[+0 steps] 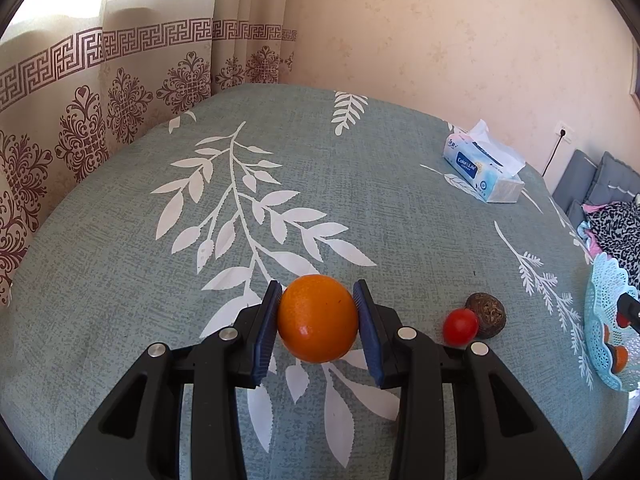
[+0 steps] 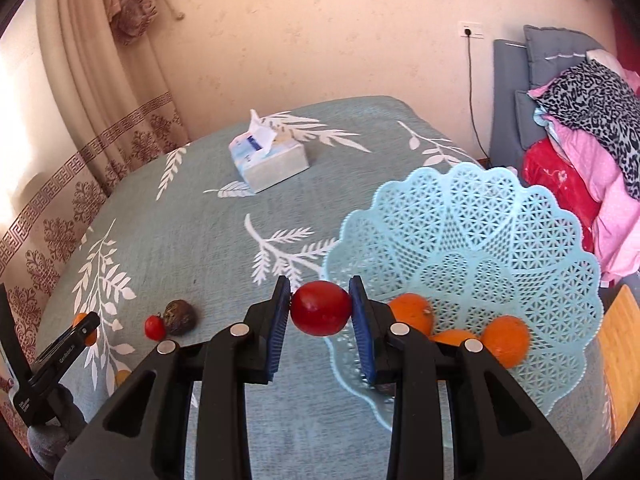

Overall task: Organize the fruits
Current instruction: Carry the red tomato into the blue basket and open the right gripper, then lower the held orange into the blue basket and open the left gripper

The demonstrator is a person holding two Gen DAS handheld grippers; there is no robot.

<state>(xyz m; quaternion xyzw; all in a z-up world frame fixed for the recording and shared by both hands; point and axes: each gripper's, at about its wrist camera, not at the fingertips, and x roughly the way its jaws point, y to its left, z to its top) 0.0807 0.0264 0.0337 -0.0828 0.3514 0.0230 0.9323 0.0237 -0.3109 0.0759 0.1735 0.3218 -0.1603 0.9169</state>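
Left gripper point(image 1: 318, 316) fingers clamp round orange point(image 1: 318, 318); right gripper point(image 2: 320, 312) fingers pinch red tomato point(image 2: 321, 308) beside pale-blue lattice plastic basket point(image 2: 500, 216), prob. both for dropping in w/ oranges already there.

The basket point(image 1: 600, 308) is cut off by the left view's right edge, its fruit mostly out of sight. In the right view the left gripper point(image 2: 86, 330) hides most of its orange point(image 2: 79, 319), and the right gripper's arm covers part of the basket's middle orange point(image 2: 450, 336)
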